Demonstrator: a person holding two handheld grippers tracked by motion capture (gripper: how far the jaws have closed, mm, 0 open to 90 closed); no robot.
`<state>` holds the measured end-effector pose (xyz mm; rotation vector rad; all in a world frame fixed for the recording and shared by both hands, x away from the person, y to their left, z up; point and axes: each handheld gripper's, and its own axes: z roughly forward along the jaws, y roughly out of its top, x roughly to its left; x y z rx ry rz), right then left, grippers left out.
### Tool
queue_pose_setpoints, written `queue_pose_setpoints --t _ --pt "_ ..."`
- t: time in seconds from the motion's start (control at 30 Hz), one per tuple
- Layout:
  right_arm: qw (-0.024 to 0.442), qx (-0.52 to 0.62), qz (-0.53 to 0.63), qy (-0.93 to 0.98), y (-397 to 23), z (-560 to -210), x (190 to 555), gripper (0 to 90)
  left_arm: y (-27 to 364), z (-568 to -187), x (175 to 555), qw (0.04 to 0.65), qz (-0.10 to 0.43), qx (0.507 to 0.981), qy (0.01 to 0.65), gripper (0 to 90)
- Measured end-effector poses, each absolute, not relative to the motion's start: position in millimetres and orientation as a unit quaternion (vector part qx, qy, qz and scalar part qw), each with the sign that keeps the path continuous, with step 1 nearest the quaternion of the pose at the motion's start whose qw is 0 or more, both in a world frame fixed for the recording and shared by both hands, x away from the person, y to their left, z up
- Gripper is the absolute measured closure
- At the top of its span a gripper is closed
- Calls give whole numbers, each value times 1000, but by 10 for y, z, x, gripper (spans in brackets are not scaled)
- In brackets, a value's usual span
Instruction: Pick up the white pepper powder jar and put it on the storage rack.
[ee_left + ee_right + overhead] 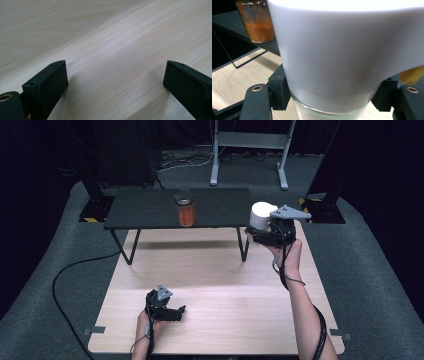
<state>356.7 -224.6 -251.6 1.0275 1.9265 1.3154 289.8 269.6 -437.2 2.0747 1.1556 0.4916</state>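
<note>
Right claw [261, 231] clamping white-capped jar [262, 215], left claw [176, 312] open

Black left gripper [176, 312] and right gripper [255, 234] carry grey three-cornered plates, black cables trailing.

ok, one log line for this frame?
left tongs: open, on table | right tongs: shut on white jar, near shelf | orange jar: on shelf

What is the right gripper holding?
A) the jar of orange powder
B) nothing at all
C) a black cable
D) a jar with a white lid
D: the right gripper is shut on a glass jar with a white lid; the orange jar stands apart on the black shelf.
</note>
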Motion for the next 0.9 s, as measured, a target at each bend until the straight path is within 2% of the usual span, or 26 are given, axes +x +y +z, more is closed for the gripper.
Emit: queue_pose_setpoints --t 0.9 --pt "300 392 493 716 -2107 -2387 3859 299 2698 -4372 2897 351 190 802 445 59"
